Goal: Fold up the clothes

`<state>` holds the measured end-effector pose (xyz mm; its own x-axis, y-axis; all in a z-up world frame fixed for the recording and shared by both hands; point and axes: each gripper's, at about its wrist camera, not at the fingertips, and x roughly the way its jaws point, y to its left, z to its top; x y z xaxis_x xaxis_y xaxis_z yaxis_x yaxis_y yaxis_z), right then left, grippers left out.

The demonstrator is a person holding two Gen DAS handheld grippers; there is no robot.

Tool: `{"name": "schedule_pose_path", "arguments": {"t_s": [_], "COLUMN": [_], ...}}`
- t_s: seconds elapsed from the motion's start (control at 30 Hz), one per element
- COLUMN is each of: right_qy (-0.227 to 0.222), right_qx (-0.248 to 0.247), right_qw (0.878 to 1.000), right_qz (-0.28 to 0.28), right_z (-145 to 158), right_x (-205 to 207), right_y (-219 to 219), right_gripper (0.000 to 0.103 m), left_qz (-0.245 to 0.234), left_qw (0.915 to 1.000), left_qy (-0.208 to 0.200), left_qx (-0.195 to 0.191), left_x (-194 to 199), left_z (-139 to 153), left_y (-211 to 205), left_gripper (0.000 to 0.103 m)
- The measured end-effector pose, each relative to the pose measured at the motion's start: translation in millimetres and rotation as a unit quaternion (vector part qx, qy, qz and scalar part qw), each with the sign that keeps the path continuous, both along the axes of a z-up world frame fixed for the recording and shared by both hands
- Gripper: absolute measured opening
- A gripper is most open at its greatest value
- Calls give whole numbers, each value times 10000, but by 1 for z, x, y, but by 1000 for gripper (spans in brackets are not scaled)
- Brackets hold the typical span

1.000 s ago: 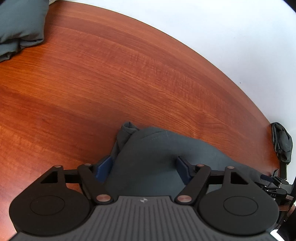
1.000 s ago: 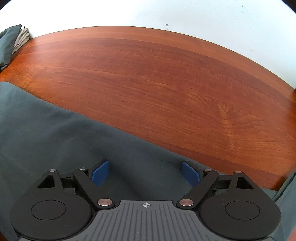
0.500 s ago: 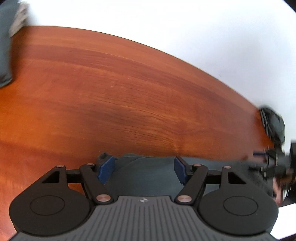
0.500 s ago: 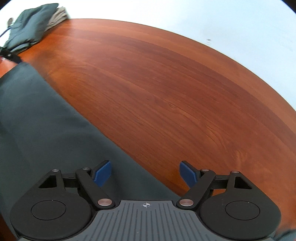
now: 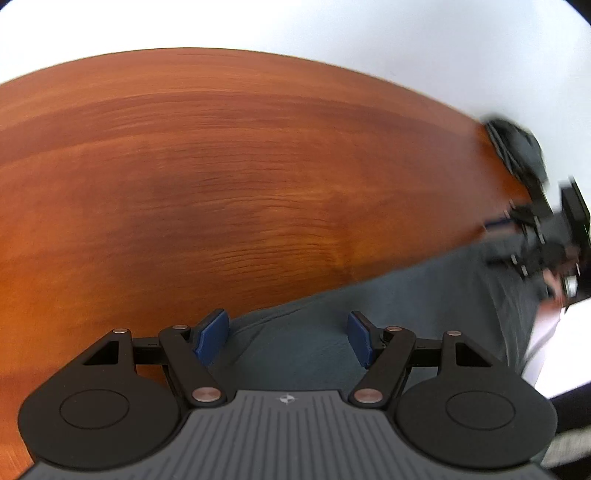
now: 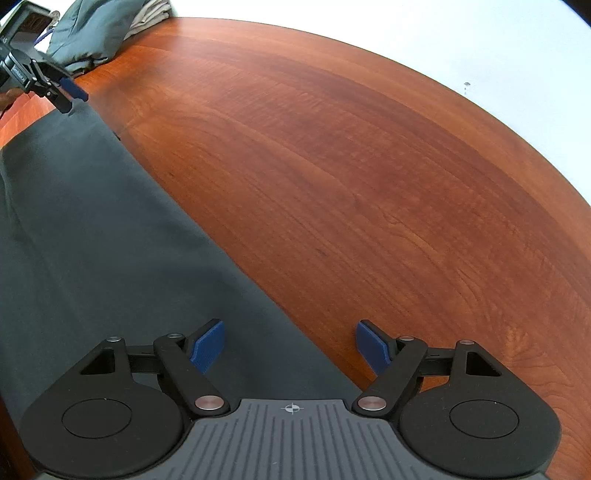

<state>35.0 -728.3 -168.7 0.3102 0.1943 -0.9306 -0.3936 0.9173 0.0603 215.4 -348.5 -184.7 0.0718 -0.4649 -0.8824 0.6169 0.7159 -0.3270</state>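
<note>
The dark grey garment point(image 6: 85, 236) lies stretched in a long band along the table's point(image 6: 369, 184) near edge. The left gripper point(image 5: 288, 338) stands with its jaws apart over one end, cloth bulging between the blue pads point(image 5: 210, 334) but not pinched as far as can be told. The right gripper point(image 6: 291, 345) is spread too (its jaws have just been narrowing a little), straddling the garment's far hem at the other end, 1 pad over cloth and 1 over bare wood. A good fold likely calls for both tools to clamp at matching points on that hem, lift evenly and carry the edge over without slack. Folded clothes point(image 6: 96, 33) sit at the far left corner.
</note>
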Motion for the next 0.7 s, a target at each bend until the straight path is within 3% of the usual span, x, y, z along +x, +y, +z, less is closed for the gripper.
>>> {"name": "schedule_pose_path", "arguments": {"t_s": [0.2,0.37,0.47,0.53,0.7], "right_qy": [-5,-29,-67,-84,-150], "right_qx": [-76,-103,-149,-161,-176], "right_qw": [9999,9998,9996,9994,9990], "right_qz": [-110,-180,-228,-287,-377], "right_z": [2,1,2,2,3], "right_x": [-1,-1,-5,-8,-18], "right_y": [2,3,3,2,3], "right_gripper": [80,80,80,80,80], "left_qz": [-1130,-1732,-1818,-1848,-1897], "left_qw": [9925,9821,9797,9788,9734], "left_qy": [-10,87,-168,-418,-985], "left_qx": [466,739,828,776,827], "left_x": [7,4,-6,-19,-56], "left_z": [-6,-13,-8,0,12], "left_y": [-29,-44,-45,-43,-37], "left_gripper": [77,74,64,50,29]}}
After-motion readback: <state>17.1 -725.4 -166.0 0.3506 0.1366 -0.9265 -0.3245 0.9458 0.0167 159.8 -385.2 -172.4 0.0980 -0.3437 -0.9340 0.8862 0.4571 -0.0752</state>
